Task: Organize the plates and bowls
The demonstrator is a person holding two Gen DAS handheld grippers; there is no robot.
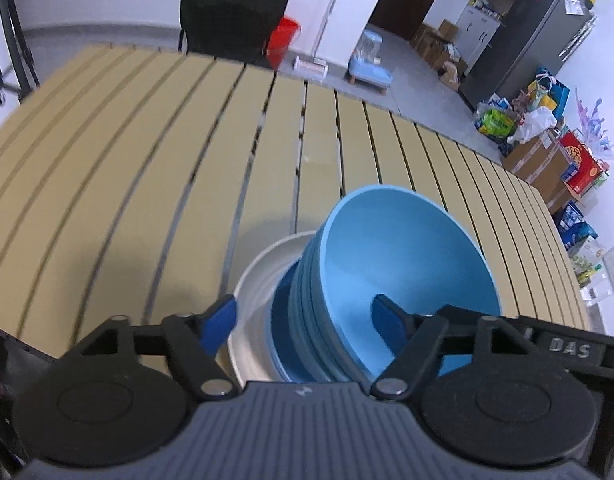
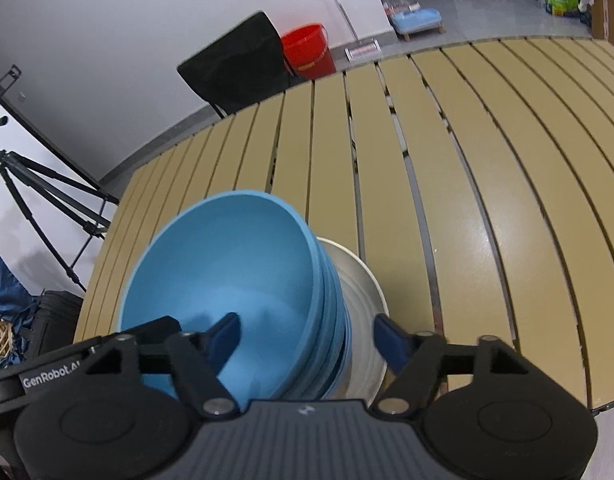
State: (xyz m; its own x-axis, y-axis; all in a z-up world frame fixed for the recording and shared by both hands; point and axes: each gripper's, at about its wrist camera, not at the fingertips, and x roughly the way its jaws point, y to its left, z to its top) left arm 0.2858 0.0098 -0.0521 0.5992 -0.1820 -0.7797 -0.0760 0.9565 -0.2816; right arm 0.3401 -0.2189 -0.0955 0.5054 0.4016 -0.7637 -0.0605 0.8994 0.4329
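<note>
Left wrist view shows a stack of blue bowls (image 1: 387, 280) nested inside one another and standing on a pile of white plates (image 1: 255, 280), close to the near edge of the slatted table (image 1: 147, 160). In the right wrist view the same blue bowls (image 2: 227, 280) rise above the white plates (image 2: 363, 288), with bare slats beyond. My judgement is that the tall stack could topple or slide off the plates if a finger catches a rim on the way out, since each gripper straddles the bowl wall. The left gripper (image 1: 307, 320) stands wide apart, one finger inside the top bowl, clamping nothing. The right gripper (image 2: 307, 336) is likewise spread, gripping nothing.
</note>
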